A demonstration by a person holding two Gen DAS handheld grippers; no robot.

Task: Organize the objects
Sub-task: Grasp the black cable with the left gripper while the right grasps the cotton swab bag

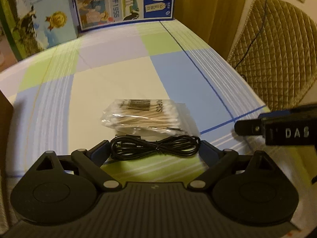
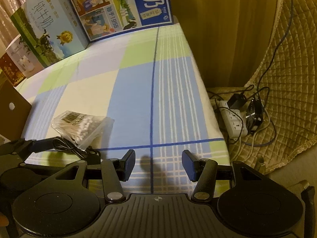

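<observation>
Left gripper (image 1: 155, 148) open wide astride coiled black cable (image 1: 154, 147): light, floppy, grab at tied middle. Right gripper (image 2: 158, 165) half-open, empty.

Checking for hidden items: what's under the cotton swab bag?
One end of the coiled black cable runs under the cotton swab bag's near edge. Otherwise only tablecloth shows around it; beneath is covered.

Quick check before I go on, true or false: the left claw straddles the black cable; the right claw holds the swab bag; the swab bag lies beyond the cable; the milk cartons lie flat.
1. The left claw straddles the coiled black cable: true.
2. The right claw holds the swab bag: false, it is open over bare tablecloth.
3. The swab bag lies just beyond the cable: true.
4. The milk cartons lie flat: false, they stand upright at the far edge.
</observation>
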